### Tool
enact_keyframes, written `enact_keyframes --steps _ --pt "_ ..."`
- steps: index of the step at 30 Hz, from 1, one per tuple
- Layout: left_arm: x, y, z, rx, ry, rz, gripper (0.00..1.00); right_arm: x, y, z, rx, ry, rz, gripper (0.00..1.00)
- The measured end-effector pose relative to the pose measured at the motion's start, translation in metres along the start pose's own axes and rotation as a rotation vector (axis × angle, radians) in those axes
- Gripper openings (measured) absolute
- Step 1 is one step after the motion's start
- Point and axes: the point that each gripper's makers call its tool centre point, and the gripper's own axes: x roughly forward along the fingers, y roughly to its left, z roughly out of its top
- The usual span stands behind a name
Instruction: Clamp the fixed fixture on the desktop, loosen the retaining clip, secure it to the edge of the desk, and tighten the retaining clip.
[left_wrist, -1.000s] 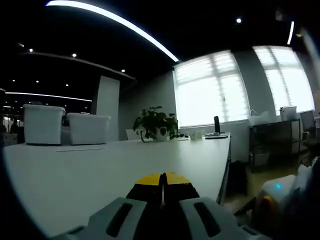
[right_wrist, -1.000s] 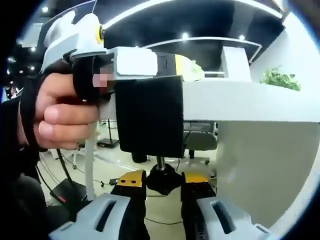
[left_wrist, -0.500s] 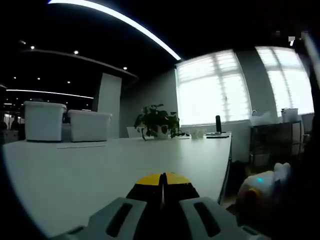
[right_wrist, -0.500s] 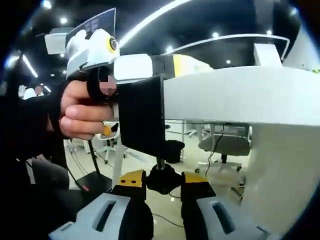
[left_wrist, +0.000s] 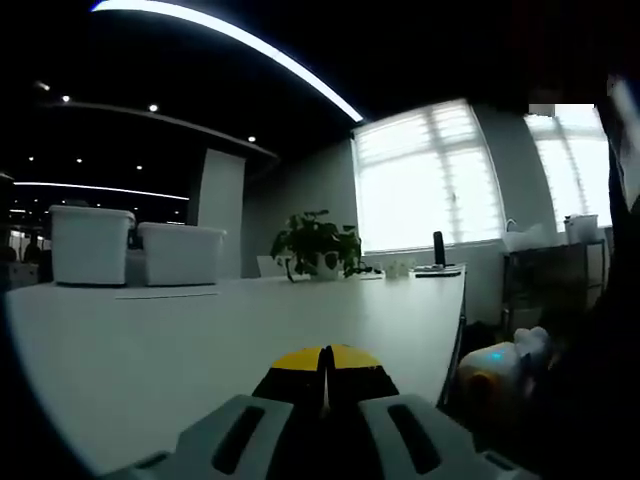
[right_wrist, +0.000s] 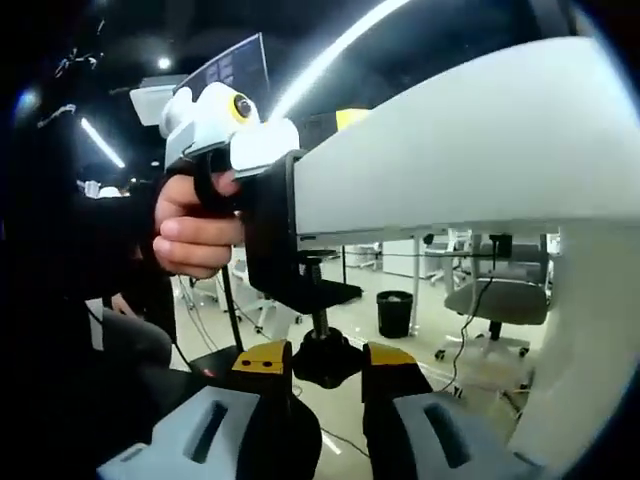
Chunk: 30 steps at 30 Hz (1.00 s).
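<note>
The black clamp fixture (right_wrist: 272, 235) is seated over the desk (right_wrist: 470, 150) edge; its top is pinched by the closed left tool (left_wrist: 323, 358); the screw knob (right_wrist: 326, 357) is gripped between the right tool (right_wrist: 326, 362) jaws; compared with earlier, the right view is swung lower, so tightening appears under way.

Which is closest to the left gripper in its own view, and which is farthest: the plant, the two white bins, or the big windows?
From the left gripper:
1. White bins, on the desk, left side.
2. Plant, farther along the desk, middle.
3. Windows, on the back wall, right.
</note>
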Motion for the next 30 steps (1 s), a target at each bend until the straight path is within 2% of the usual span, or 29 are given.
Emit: enact_keyframes --steps 6,8,12,15,16,17,18,20,22,25,27,28,30 --pt "0.001 -0.001 0.000 -0.001 0.002 0.003 0.01 -0.001 0.001 -0.001 -0.055 -0.002 -0.027 0.25" --pt "0.001 -0.001 0.000 -0.003 0.002 0.004 0.01 -0.005 0.002 -0.002 -0.126 0.024 -0.068 0.28" --pt "0.001 -0.001 -0.001 -0.004 0.003 0.003 0.01 -0.011 0.007 0.002 -0.123 0.037 -0.141 0.31" --pt "0.001 -0.001 0.000 0.001 -0.002 0.004 0.01 -0.015 0.008 0.002 -0.133 0.064 -0.226 0.32" --pt "0.001 -0.001 0.001 0.001 -0.003 0.003 0.01 -0.014 0.008 0.001 -0.175 0.083 -0.243 0.34" --pt "0.001 -0.001 0.001 0.003 -0.005 0.003 0.01 -0.016 0.003 0.004 -0.209 0.075 -0.304 0.40" --pt "0.000 -0.002 0.001 0.004 -0.007 0.003 0.01 -0.018 -0.001 0.004 -0.194 0.073 -0.347 0.41" --pt "0.000 -0.002 0.003 0.009 -0.014 0.002 0.01 -0.019 -0.006 0.004 -0.101 0.050 -0.411 0.41" --pt "0.000 -0.002 0.004 0.013 -0.019 0.002 0.01 -0.022 -0.005 0.005 -0.117 0.067 -0.487 0.42" --pt "-0.001 -0.002 0.004 0.016 -0.023 -0.003 0.01 -0.032 -0.002 0.008 -0.059 0.060 -0.627 0.40" --pt "-0.001 -0.002 0.005 0.017 -0.025 -0.004 0.01 -0.033 -0.001 0.011 -0.070 0.050 -0.668 0.37" --pt "-0.002 -0.002 0.005 0.020 -0.029 -0.005 0.01 -0.033 -0.001 0.013 -0.074 0.050 -0.714 0.36" --pt "-0.002 -0.003 0.006 0.023 -0.033 -0.008 0.01 -0.029 0.003 0.017 -0.079 0.041 -0.747 0.36"
